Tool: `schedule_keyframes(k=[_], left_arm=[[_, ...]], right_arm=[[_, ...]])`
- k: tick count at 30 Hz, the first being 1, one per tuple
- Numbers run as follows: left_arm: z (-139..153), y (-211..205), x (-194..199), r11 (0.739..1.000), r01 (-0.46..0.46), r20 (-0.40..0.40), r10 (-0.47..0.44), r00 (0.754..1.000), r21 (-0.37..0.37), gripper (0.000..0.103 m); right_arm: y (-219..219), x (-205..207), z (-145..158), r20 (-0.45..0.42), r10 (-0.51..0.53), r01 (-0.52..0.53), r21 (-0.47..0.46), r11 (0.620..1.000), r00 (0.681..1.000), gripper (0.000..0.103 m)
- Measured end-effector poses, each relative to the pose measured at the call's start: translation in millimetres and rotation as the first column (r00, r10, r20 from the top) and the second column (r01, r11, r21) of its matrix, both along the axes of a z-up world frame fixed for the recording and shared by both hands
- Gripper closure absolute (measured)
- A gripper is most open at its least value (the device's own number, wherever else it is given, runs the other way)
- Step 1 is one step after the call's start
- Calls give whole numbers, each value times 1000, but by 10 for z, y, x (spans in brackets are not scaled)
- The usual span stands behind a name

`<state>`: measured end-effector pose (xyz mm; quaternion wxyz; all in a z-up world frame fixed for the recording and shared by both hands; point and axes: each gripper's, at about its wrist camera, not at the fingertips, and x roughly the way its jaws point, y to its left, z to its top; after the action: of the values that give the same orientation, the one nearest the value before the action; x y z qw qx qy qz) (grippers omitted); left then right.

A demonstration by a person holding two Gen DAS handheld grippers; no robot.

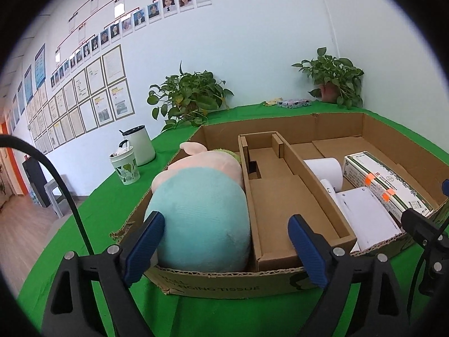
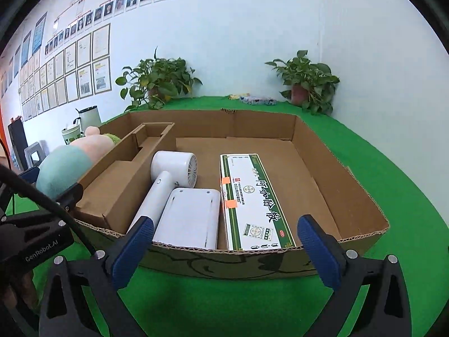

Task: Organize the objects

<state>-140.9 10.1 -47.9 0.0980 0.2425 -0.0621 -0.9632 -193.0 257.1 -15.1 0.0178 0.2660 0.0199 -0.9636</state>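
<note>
A shallow cardboard tray sits on the green table. In its left compartment lies a plush toy with a teal body and pink head. A cardboard divider insert stands in the middle. To its right lie a white hair dryer, a white flat box and a long white-and-green medicine box. My left gripper is open at the tray's near wall, its fingers either side of the plush toy's end without pressing it. My right gripper is open and empty before the near wall.
Two potted plants stand by the back wall, with a small patterned packet between them. A white kettle and a leaf-print cup stand left of the tray. The table's left edge drops to the floor.
</note>
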Motion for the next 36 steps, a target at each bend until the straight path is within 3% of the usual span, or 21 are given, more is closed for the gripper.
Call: schedule_keyframes(k=[3, 36], left_arm=[[-11, -58, -22, 999, -18, 20, 17, 1000, 27, 1], [-17, -54, -6, 999, -16, 22, 15, 1000, 38, 1]], right_arm=[[-4, -2, 4, 0, 1, -1, -1, 1000, 1000, 0], [-27, 10, 23, -5, 7, -7, -16, 1000, 1000, 0]])
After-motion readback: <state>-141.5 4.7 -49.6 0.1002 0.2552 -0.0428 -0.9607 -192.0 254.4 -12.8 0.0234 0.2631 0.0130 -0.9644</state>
